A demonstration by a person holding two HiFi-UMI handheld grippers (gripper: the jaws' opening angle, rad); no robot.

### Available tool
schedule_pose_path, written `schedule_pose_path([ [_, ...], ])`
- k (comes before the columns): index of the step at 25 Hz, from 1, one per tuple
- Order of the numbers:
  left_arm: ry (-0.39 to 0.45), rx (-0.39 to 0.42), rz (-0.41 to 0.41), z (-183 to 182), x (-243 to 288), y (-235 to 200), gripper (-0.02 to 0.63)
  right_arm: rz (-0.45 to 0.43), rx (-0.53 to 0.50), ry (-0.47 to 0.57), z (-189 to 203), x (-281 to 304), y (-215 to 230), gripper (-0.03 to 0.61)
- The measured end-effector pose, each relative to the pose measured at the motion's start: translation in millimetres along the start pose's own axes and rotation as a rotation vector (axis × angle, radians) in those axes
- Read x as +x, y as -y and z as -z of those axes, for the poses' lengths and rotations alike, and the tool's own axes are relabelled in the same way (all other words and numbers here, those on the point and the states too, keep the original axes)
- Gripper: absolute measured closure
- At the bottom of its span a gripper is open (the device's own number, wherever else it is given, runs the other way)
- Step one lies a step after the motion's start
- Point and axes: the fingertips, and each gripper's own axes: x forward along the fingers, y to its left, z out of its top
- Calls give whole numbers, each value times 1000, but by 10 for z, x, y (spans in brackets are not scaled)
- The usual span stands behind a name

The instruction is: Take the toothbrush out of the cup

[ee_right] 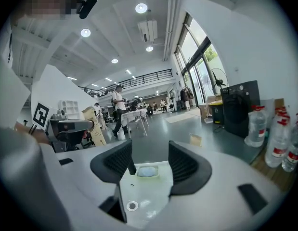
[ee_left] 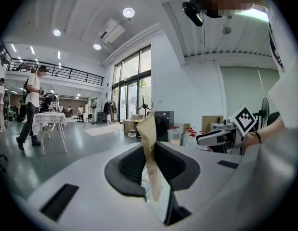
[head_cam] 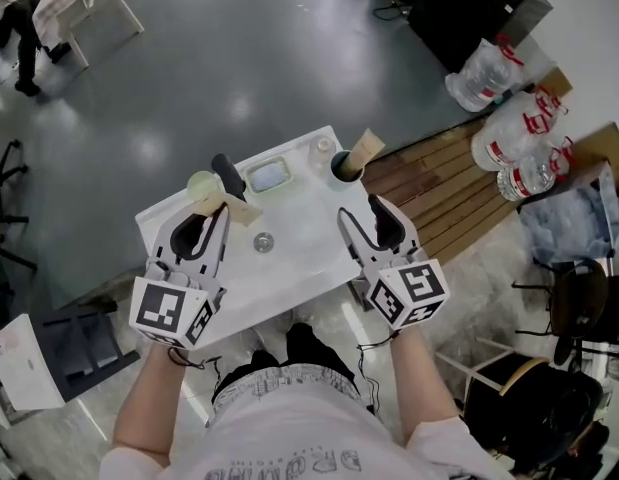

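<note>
Two jaws of my left gripper pinch the paper-wrapped toothbrush at the table's 9 o'clock, near a pale green cup and well apart from the dark cup at 1 o'clock. My right gripper hangs spread and empty at 4 o'clock.

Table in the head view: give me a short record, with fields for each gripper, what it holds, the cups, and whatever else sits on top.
left gripper: shut on toothbrush, which is in a tan paper wrap
right gripper: open, empty
green cup: back left, beside the held toothbrush
dark cup: back right, with a tan packet standing in it
soap dish: back middle, between the cups
table: small, white
</note>
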Motion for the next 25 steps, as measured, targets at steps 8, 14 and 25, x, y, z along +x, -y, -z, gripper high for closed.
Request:
schedule_pose_path([
  [8, -23, -1, 14, 123, 386, 173, 541, 10, 14, -19, 44, 97, 359, 328],
  [14, -38, -5, 20, 220, 614, 246, 541, 18, 21, -31, 92, 225, 602, 328],
  [25, -69, -8, 26, 329, 851, 344, 541, 39, 36, -51, 194, 419, 968, 328],
])
